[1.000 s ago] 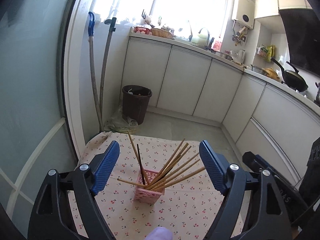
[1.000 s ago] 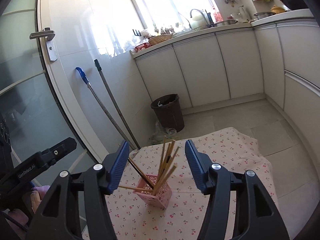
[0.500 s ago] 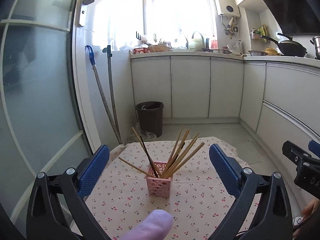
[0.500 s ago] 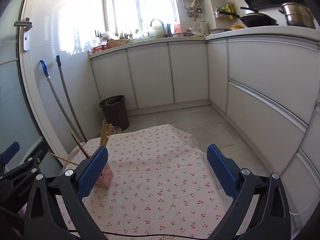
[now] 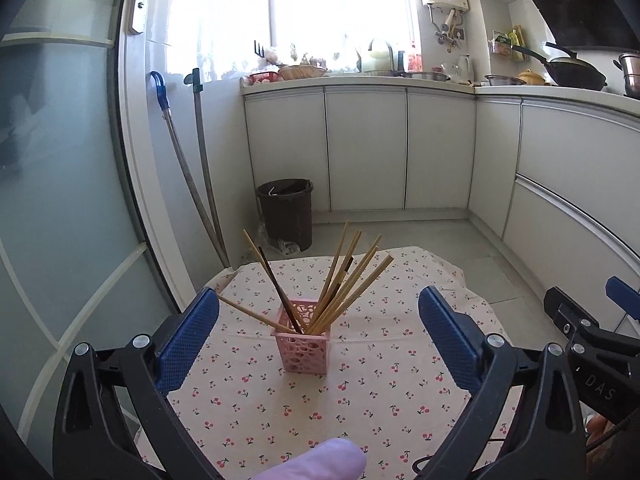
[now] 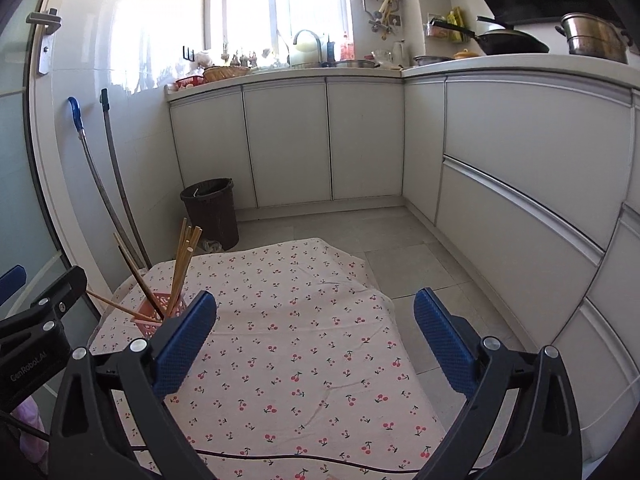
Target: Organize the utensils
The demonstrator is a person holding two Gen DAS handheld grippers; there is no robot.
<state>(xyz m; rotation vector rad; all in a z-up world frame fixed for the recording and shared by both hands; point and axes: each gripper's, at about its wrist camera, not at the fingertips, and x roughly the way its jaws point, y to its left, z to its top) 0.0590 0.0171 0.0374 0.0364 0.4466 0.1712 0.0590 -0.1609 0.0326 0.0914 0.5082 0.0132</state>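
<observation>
Every chopstick in sight is standing in the pink holder [image 5: 305, 342] — the chopsticks [image 5: 344, 284] fan out of its top, most leaning right, two or three leaning left, one of them dark. The holder sits upright on the cherry-print cloth [image 5: 380, 368] covering the tabletop, toward its left side. No loose utensil shows on the cloth in either view, so the sorting looks finished, or all but.

The left tongs [image 5: 318, 340] are spread wide with nothing between them, the holder framed in the gap but well ahead. The right tongs [image 6: 314, 340] are equally wide apart and empty, aimed at bare cloth.

Hard to read: the near edge of the cloth is cut off behind both tools, the right view's holder is half hidden by a blue pad [image 6: 182, 346], and a blurred lilac shape [image 5: 316, 462] — possibly a gloved finger — intrudes at the bottom.
</observation>
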